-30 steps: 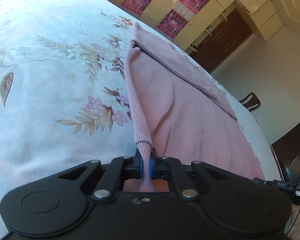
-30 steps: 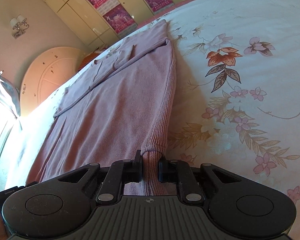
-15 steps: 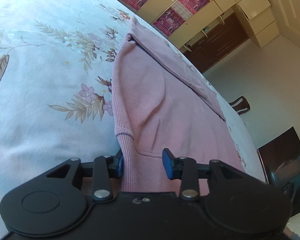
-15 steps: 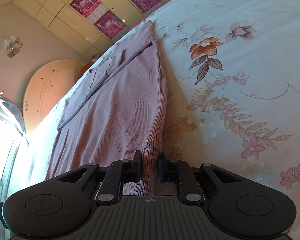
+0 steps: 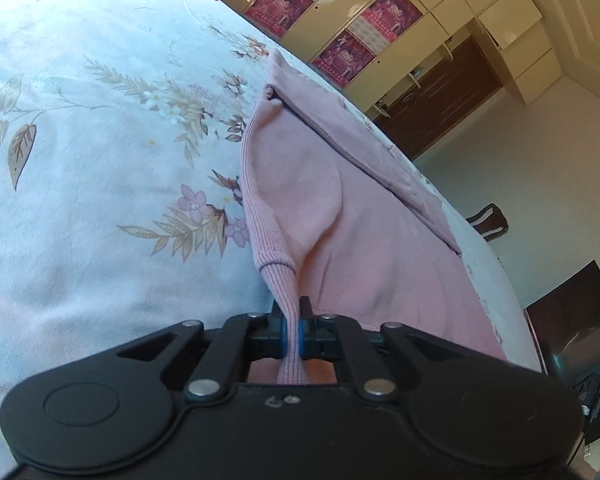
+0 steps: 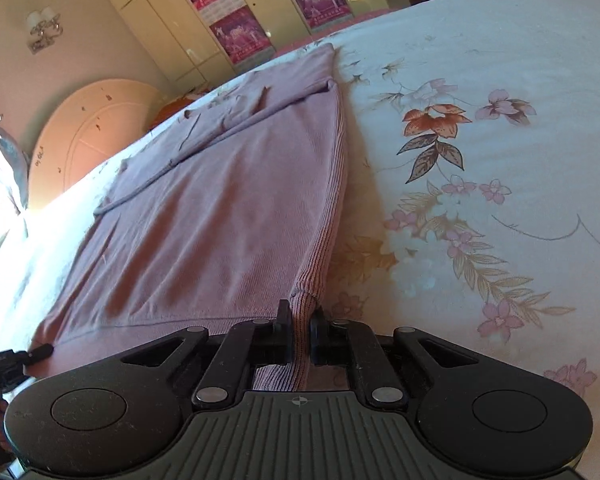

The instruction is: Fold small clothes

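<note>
A pink knit sweater (image 5: 340, 216) lies spread on a bed with a flowery bedsheet (image 5: 80, 152). The left hand-held gripper (image 5: 291, 330) is pinched tight on one ribbed corner of the sweater. The right hand-held gripper (image 6: 300, 334) has the other ribbed corner between its jaws, which press on it and are closing a little more. A cupboard with purple posters (image 6: 236, 32) stands behind the bed.

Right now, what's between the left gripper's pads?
A ribbed corner of the pink garment, pinched by the shut left gripper. The left wrist view shows it; the rest lies flat on the floral bedsheet.
</note>
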The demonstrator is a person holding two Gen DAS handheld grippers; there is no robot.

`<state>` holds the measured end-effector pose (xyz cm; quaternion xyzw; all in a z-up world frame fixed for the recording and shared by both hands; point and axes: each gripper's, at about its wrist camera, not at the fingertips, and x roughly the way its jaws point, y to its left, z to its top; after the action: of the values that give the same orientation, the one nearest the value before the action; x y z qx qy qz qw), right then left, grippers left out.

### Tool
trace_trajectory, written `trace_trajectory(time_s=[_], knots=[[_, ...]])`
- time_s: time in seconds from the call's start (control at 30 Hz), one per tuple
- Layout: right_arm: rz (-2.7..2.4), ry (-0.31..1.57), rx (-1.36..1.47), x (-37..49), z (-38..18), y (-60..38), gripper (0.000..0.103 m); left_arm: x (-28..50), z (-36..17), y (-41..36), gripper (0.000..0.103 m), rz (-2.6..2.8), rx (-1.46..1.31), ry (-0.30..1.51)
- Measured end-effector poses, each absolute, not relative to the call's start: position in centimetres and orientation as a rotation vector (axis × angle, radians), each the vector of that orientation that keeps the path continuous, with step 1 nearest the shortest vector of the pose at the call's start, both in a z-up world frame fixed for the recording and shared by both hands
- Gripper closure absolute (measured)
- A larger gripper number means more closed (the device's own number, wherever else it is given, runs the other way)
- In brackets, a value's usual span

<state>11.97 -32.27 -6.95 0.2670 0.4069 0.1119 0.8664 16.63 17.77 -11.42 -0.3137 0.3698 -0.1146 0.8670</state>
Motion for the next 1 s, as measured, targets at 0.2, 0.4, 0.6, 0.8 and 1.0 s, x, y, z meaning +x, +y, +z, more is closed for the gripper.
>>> trace_trajectory(time_s=[0.2, 0.4, 0.6, 0.8, 1.0], knots=[[0.272, 0.744, 0.647, 14.0, -3.5, -33.2, 0.096, 18.6, -9.0, 18.7, 0.099, -0.262, -0.759, 0.673], [0.28, 0.651, 0.668, 21.7, 0.7, -33.5, 0.096, 26.0, -5.4, 18.6, 0.099, -0.282, -0.775, 0.571], [0.273, 0.661, 0.738, 33.4, 0.8, -33.9, 0.096, 36.8, -4.1, 18.8, 0.099, -0.268, -0.747, 0.564], [0.26, 0.739, 0.793, 44.1, -2.7, -34.3, 0.096, 47.0, -5.7, 18.2, 0.099, -0.228, -0.7, 0.627], [0.258, 0.825, 0.913, 51.0, -8.0, -35.7, 0.096, 53.2, -8.8, 17.4, 0.098, -0.188, -0.665, 0.715]])
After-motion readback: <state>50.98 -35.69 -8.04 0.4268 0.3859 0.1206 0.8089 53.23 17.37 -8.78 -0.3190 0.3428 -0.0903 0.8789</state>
